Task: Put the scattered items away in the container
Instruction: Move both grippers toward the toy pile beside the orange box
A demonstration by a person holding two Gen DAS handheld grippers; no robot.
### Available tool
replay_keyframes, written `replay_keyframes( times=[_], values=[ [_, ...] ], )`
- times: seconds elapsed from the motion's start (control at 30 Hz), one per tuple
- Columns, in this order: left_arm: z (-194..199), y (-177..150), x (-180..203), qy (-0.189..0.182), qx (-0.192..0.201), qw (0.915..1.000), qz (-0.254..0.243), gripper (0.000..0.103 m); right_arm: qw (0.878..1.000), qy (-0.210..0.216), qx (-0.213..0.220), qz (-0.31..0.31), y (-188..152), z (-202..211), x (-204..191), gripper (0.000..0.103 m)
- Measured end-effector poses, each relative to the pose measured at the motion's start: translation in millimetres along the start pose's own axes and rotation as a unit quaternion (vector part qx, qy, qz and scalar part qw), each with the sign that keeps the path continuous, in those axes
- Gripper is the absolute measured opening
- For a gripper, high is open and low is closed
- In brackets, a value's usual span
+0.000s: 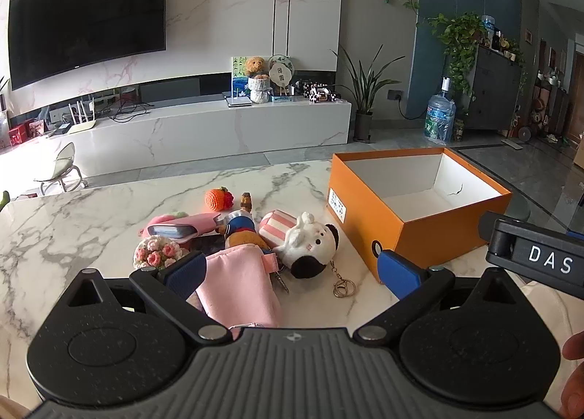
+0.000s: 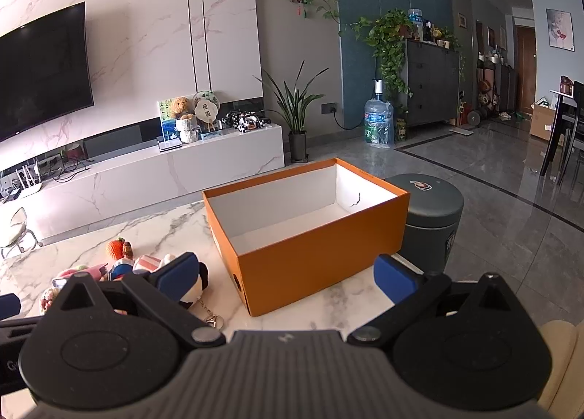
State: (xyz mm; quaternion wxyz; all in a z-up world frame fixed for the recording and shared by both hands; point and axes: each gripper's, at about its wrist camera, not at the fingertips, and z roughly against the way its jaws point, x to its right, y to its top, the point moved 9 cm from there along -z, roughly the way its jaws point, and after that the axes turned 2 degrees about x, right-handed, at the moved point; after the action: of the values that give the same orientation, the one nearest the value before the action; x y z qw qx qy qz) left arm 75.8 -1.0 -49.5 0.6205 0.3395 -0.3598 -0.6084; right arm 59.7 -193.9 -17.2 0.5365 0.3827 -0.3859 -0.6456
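In the left wrist view, the left hand-held gripper (image 1: 292,273) is released, its two blue fingers spread wide and holding nothing, poised low over a marble surface (image 1: 73,222). Between and just beyond the fingers lies a cluster of small items: a pink pouch (image 1: 239,284) closest to the camera, partly under the left finger, a white and black plush toy (image 1: 310,243) with a gold key ring (image 1: 344,287) trailing toward the camera, a pink striped pouch (image 1: 275,229) touching the plush, a small doll in blue and orange (image 1: 239,227), a crochet flower bouquet (image 1: 157,253), a pink case holding a dark card stack (image 1: 182,229), and, farther back, an orange crochet fruit (image 1: 219,198) beside a small brown figure (image 1: 246,201). To the right of the cluster stands an open orange box (image 1: 419,214) with a white, empty interior. Part of the other black gripper body, marked with white letters, enters at the right edge. In the right wrist view, the right hand-held gripper (image 2: 288,275) is likewise released and holds nothing, its fingers spread to either side of the near corner of the orange box (image 2: 310,254), which sits directly ahead on the surface (image 2: 164,233). The cluster of items lies to the left, mostly hidden behind the left finger. A dark round stool (image 2: 430,214) stands just behind the box on the right.
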Motion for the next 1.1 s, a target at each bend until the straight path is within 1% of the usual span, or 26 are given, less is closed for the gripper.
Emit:
replay_keyframes(
  times=[0.1,0.3,0.7,1.1],
  values=[
    [-2,-3,-2,0.0,0.001,1.0,0.002,0.103,1.0,0.0,0.004,0.008,0,0,-5,0.103],
    [-6,-8,-7,-0.001,0.001,1.0,0.005,0.103,1.0,0.005,0.0,0.002,0,0,-3,0.103],
    [0,-12,-12,-0.003,-0.003,1.0,0.004,0.103,1.0,0.009,-0.01,-0.002,-6,-5,-4,0.103],
    [1,-11,-10,0.0,-0.011,0.9999,0.001,0.103,1.0,0.011,-0.021,-0.006,-10,-10,-5,0.103]
  ],
)
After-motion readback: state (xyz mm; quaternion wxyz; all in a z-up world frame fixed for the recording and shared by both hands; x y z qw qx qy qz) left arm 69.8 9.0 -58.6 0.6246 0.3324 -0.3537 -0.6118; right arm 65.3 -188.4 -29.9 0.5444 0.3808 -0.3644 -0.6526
